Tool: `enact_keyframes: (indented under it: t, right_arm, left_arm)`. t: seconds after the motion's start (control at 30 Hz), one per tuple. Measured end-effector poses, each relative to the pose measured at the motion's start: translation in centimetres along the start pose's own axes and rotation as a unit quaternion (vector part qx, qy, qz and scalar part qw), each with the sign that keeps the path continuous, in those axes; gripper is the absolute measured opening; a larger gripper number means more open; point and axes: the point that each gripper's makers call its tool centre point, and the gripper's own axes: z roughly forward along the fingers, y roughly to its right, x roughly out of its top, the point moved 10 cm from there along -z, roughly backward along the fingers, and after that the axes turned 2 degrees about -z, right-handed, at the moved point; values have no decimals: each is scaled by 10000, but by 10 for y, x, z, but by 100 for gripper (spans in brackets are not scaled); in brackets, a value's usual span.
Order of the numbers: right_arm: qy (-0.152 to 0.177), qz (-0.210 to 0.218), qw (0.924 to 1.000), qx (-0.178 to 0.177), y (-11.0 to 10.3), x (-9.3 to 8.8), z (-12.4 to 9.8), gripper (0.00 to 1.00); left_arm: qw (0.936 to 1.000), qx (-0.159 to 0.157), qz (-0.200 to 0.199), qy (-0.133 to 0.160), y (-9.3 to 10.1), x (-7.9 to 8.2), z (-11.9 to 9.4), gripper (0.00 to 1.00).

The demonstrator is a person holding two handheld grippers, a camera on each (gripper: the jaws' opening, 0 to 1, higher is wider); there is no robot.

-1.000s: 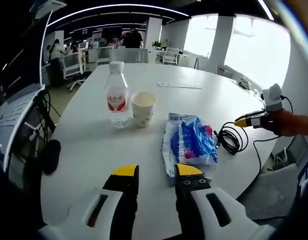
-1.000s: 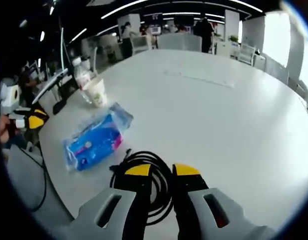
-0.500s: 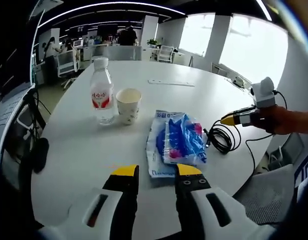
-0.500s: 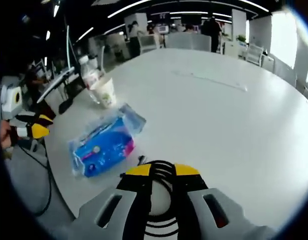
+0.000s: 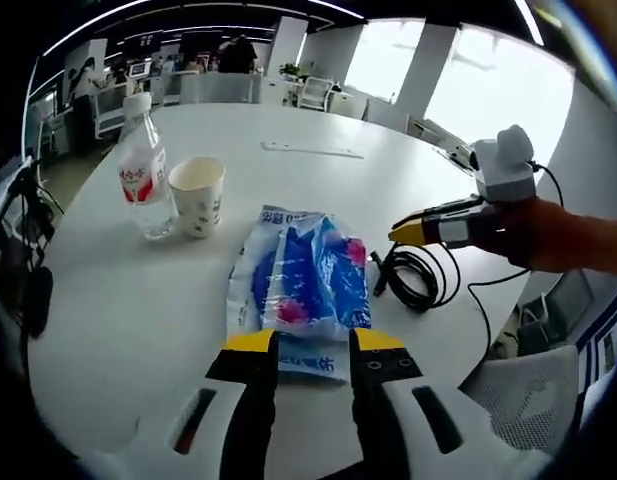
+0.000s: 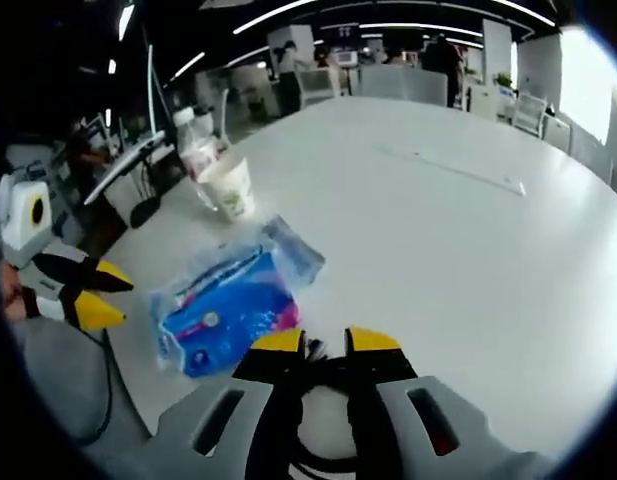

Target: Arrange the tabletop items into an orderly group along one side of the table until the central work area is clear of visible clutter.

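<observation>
The left gripper point(image 5: 316, 342) gapes open at the blue packet's point(image 5: 304, 280) near edge. The right gripper point(image 6: 326, 342) straddles the black cable point(image 5: 416, 280), jaws parted; a grip can't be told.

The left tongs point(image 5: 315, 343) are showing two black jaws tipped with yellow pads, rising out of a white moulded body with dark slots on either side. The right tongs point(image 6: 325, 342) are wearing the same livery: yellow tips, black jaws, white shell with a slot in each shoulder. In the left gripper view the right tongs are appearing from the side as a slim black bar ending in yellow.
</observation>
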Motion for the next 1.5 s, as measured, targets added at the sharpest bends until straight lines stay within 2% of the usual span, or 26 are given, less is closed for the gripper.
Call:
enact_keyframes:
  t: [0.4, 0.47, 0.6, 0.93, 1.03, 1.13, 1.23, 1.33, 1.5]
  right_arm:
    - [-57, -91, 9996, 251, -8, 5, 16, 14]
    - [-70, -119, 9995, 274, -9, 6, 18, 13]
    - [-56, -85, 9994, 343, -9, 11, 23, 13]
    - [-117, -93, 9989, 455, -10, 18, 40, 11]
    - [-182, -139, 9985, 493, -12, 16, 44, 9]
    - [-264, -217, 9980, 529, -14, 14, 46, 0]
    - [-281, -171, 9978, 573, -17, 11, 44, 0]
    - [-230, -40, 9977, 635, -18, 8, 40, 0]
    - [-209, 5, 9975, 672, -19, 3, 35, 0]
  left_arm:
    - [9992, 89, -213, -334, 8, -8, 14, 27]
    - [9986, 103, -352, -393, 8, -10, 17, 27]
    - [9935, 77, -1018, -498, 12, -14, 24, 26]
    - [9908, 256, -1198, -579, 13, -11, 43, 27]
    - [9894, 322, -1269, -627, 13, -11, 46, 24]
    - [9877, 374, -1358, -678, 13, -13, 49, 19]
    - [9881, 458, -1276, -730, 10, -14, 53, 13]
    - [9874, 503, -1321, -706, 9, -14, 49, 4]
    - [9866, 544, -1354, -727, 5, -17, 45, 1]
